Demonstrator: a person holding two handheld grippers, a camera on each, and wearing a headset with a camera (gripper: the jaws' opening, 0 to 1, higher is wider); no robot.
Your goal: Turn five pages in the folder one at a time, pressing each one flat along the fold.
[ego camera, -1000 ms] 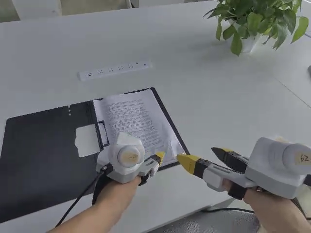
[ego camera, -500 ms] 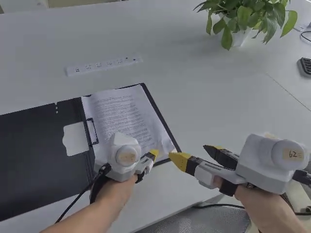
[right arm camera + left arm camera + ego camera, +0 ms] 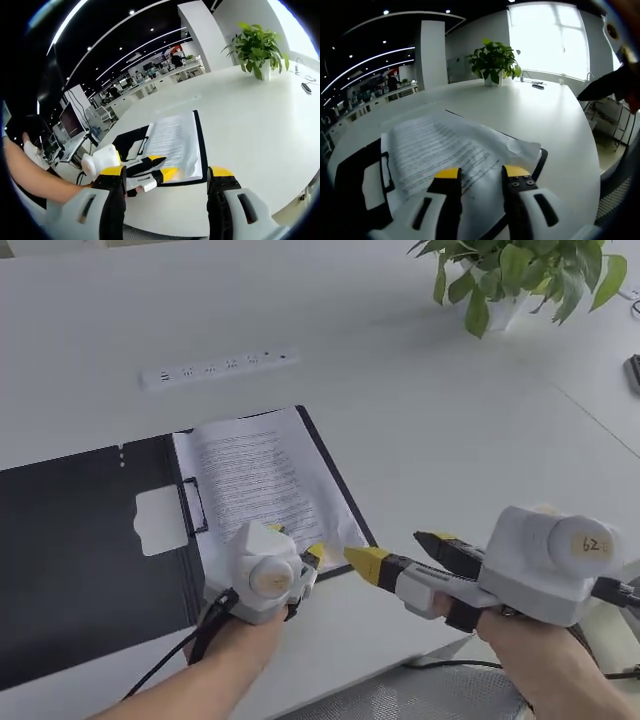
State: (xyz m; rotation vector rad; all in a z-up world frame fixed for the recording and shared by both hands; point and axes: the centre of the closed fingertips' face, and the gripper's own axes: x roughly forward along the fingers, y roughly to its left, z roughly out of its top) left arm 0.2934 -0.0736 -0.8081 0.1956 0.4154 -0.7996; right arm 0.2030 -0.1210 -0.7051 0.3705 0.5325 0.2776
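Just printed pages (image 3: 265, 480), seemingly clipped, in folder (image 3: 80, 560)

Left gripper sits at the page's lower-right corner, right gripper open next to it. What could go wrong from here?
1. The pages lie stacked in the folder; the left gripper, jaws open, could pinch more than one sheet.
2. The corner is already curled up; a hard pinch may crease or tear it.
3. The right gripper points at the same corner, so the tips may collide.
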